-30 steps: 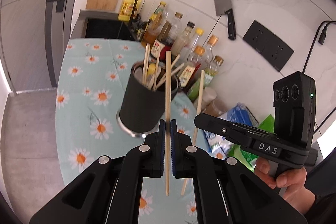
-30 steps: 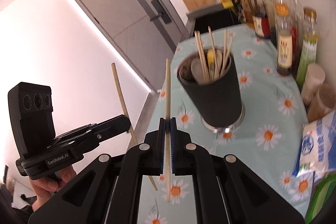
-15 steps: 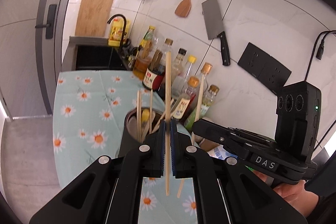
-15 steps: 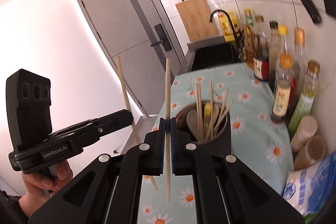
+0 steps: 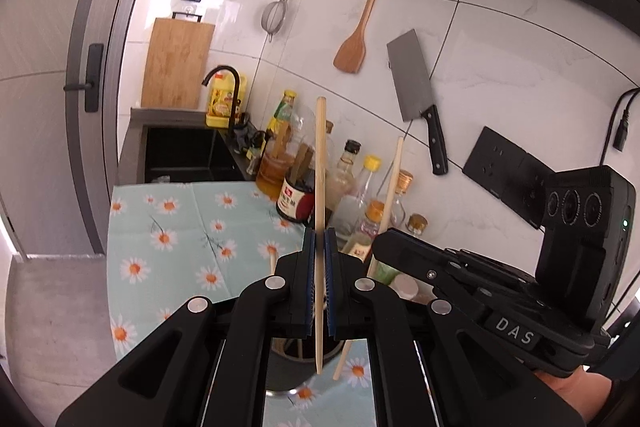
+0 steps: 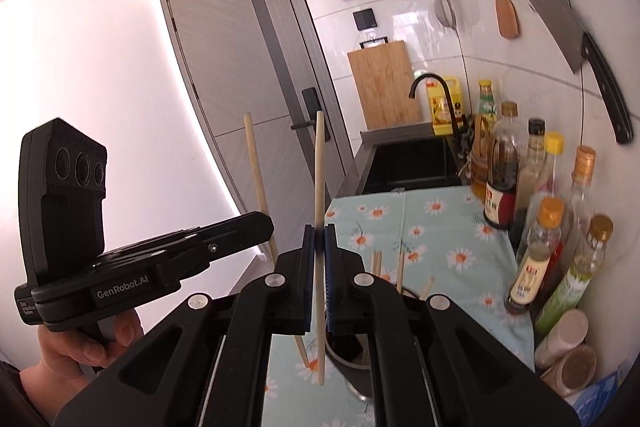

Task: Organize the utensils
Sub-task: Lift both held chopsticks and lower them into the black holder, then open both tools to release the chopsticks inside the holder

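Surface: daisy-print tablecloth [image 5: 180,227], white tiled wall [image 5: 500,39].
Writing: "DAS" right gripper [image 5: 390,247]; "GenRobot.AI" left gripper [image 6: 262,223].
Chopsticks: two; left chopstick [image 5: 320,163] and right chopstick [image 6: 319,171], each pinched between closed jaws.

Left gripper [image 5: 319,247] is clamped on a chopstick [image 5: 320,163] standing pretty much upright, its lower tip hanging over the dark holder [image 5: 294,363] on the daisy tablecloth [image 5: 180,227]. Just to the right, the right gripper [image 5: 386,247] pinches a second chopstick [image 5: 394,179], tilted a bit. Bottles [image 5: 296,187] line the wall behind, with a cleaver [image 5: 412,79] hanging above.
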Motion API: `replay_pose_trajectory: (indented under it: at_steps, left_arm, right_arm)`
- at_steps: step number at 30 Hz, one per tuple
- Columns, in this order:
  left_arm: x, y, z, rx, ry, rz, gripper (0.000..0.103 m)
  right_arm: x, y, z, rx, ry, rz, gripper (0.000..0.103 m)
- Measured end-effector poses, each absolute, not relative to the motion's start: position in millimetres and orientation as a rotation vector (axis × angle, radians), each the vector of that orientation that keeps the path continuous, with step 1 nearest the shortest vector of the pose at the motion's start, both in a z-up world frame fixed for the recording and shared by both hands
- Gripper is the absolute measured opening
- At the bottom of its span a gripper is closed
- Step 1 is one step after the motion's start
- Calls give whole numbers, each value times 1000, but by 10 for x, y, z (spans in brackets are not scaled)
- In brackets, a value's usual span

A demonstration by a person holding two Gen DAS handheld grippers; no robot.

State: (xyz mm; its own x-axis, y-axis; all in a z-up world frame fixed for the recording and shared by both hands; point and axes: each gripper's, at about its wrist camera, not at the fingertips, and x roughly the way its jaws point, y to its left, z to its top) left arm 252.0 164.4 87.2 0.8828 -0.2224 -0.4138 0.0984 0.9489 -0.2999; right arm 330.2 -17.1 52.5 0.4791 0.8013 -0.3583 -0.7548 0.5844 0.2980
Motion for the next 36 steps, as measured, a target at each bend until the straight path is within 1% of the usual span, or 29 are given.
replay_pose_trajectory:
  at_steps: [6,11,14,22,27,34,35,36]
  left_arm:
    - [2659,1710,954,-275,417,-145,4]
    - [2775,1710,907,-282,410,-144,4]
    - [2821,1691,816,-276,409,-132,4]
    - [2926,1593,425,-262,485,-137,4]
    - [2946,1572,207,-279,517,-140,4]
    - [2924,1572,33,-298,566,-136,4]
    - [2905,1574,20,-302,569,-130,4]
    - [2894,1576,12,-306,572,-131,4]
  right_arm:
    - [3403,-123,593,110,449,947,6]
    - [3513,-101,549,98,426,916,6]
    - [3604,-110,417,112,450,893,6]
    - [3712,-112,44,109,508,840,6]
    - [3726,-110,-77,100,523,827,6]
    - [3706,-109,-164,92,546,827,6]
    - [3687,-110,-163,91,547,829,7]
    - [3663,-113,-156,87,543,825,17]
